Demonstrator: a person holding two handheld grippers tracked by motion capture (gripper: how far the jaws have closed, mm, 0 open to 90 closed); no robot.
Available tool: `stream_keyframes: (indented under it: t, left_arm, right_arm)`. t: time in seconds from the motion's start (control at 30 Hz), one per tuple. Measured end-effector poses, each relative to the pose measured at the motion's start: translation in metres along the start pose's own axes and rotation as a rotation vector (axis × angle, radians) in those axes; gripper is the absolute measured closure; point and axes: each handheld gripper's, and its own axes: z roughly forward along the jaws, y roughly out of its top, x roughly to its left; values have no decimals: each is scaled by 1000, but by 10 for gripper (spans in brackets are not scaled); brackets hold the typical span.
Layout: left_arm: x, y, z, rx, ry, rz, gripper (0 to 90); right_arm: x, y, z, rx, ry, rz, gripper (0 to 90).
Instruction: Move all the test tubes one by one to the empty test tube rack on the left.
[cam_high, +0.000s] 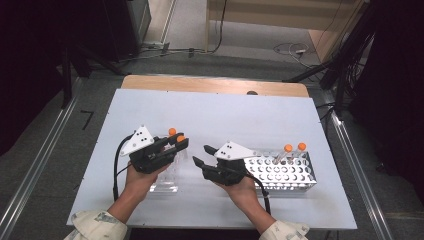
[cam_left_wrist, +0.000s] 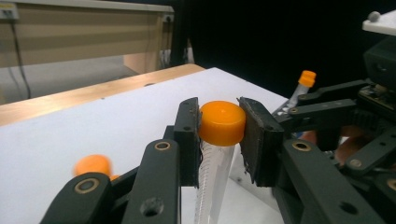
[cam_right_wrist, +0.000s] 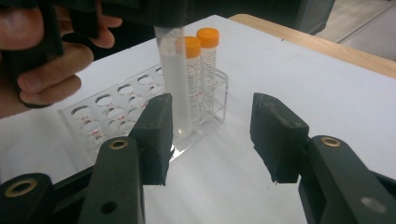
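At the left of the counter (cam_high: 210, 115), the left gripper (cam_left_wrist: 219, 140) has its fingers (cam_left_wrist: 187, 140) clamped on the orange cap of a tube (cam_left_wrist: 212, 179), one pad on each side of the cap, with the clear body hanging straight down between them. That tube hangs at the right end of a clear plastic rack (cam_right_wrist: 116, 112), its tip close to the rack's top; two more orange-capped tubes (cam_right_wrist: 201, 74) stand upright in the rack just beyond it. To the right, the right gripper (cam_right_wrist: 210, 140) hovers low over the white counter with its fingers (cam_right_wrist: 275, 135) spread wide and nothing between them, the held tube just past its left pad. Farther right, a metal rack (cam_high: 285, 172) carries two capped tubes (cam_high: 295, 150) at its far right end.
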Motion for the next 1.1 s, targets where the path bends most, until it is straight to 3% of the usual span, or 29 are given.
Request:
stream_keyframes:
  t: [0.13,0.3,0.77,1.1]
  left_arm:
    - [3,4,-9,-14,32,24,694]
    - [7,6,-14,-24,61,17,694]
    - [13,-4,-12,6,115,34,694]
    - [8,-17,-4,26,156,44,693]
  right_arm:
    - [-2,-1,-1,-1,-4,-3,476]
    - [-2,-1,-2,3,-5,-1,479]
    - [-2,-3,-3,3,-10,-3,492]
    - [-2,-3,-4,0,-9,-2,496]
